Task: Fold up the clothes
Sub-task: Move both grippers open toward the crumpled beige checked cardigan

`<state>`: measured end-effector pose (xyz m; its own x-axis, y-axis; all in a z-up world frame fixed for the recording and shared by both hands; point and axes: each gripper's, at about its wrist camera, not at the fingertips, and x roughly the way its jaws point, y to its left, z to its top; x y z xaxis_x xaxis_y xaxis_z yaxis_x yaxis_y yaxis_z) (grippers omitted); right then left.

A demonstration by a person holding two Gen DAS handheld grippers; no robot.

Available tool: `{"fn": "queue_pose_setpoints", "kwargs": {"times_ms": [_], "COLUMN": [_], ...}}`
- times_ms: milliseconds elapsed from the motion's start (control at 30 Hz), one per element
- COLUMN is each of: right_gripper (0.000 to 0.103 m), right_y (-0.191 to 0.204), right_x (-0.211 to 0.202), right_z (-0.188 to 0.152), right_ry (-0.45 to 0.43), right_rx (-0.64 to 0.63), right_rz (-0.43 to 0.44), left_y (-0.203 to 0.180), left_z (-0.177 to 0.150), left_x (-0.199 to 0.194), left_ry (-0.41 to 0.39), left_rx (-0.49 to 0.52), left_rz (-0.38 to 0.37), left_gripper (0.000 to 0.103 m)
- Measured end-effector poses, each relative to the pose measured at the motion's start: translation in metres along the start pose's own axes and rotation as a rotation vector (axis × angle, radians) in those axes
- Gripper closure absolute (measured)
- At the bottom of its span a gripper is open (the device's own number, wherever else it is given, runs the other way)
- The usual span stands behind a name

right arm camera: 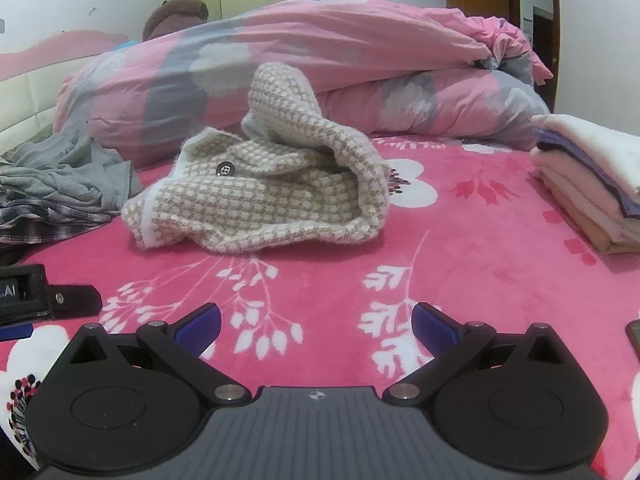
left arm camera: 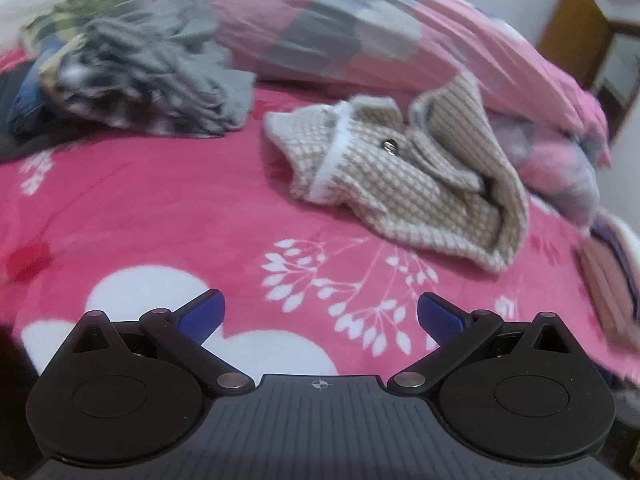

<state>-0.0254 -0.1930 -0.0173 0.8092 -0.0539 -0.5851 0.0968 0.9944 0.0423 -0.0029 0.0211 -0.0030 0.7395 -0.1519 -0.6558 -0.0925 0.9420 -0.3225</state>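
crumpled beige checked jacket (right arm camera: 260,196) lies unfolded on the pink blanket (right arm camera: 480,264), between the grey clothes pile (right arm camera: 68,176) and the folded stack (right arm camera: 592,184). left gripper (left arm camera: 321,316) and right gripper (right arm camera: 316,326) hover short of the jacket, jaws wide apart, holding nothing. the step appears to be the approach; next likely calls for pinching the jacket's edges to spread it flat.

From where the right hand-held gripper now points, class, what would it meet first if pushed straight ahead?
Probably the beige checked garment, crumpled on the pink blanket. The right hand-held gripper is open, with only bare blanket before it; depth is uncertain.
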Motion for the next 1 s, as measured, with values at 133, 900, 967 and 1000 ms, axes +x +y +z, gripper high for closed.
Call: {"fn": "queue_pose_setpoints", "kwargs": {"times_ms": [133,900,967,1000], "right_gripper": [0.0,0.0,0.0,0.0], "right_y": [0.001,0.003,0.002,0.002], "right_x": [0.001,0.007,0.007,0.007], "right_z": [0.0,-0.001,0.0,0.0], "right_ry": [-0.003,-0.003,-0.003,-0.003], "right_rx": [-0.005,0.013,0.014,0.014], "right_rz": [-0.008,0.009,0.01,0.009], "left_y": [0.001,-0.025,-0.028,-0.028], "left_z": [0.001,-0.004,-0.004,-0.003], "left_x": [0.0,-0.011,-0.012,-0.012], "left_ry": [-0.003,-0.129,-0.132,-0.134], "left_rx": [0.002,0.204,0.214,0.217], "left_rz": [0.036,0.087,0.088,0.086], "left_gripper": [0.0,0.0,0.0,0.0]}}
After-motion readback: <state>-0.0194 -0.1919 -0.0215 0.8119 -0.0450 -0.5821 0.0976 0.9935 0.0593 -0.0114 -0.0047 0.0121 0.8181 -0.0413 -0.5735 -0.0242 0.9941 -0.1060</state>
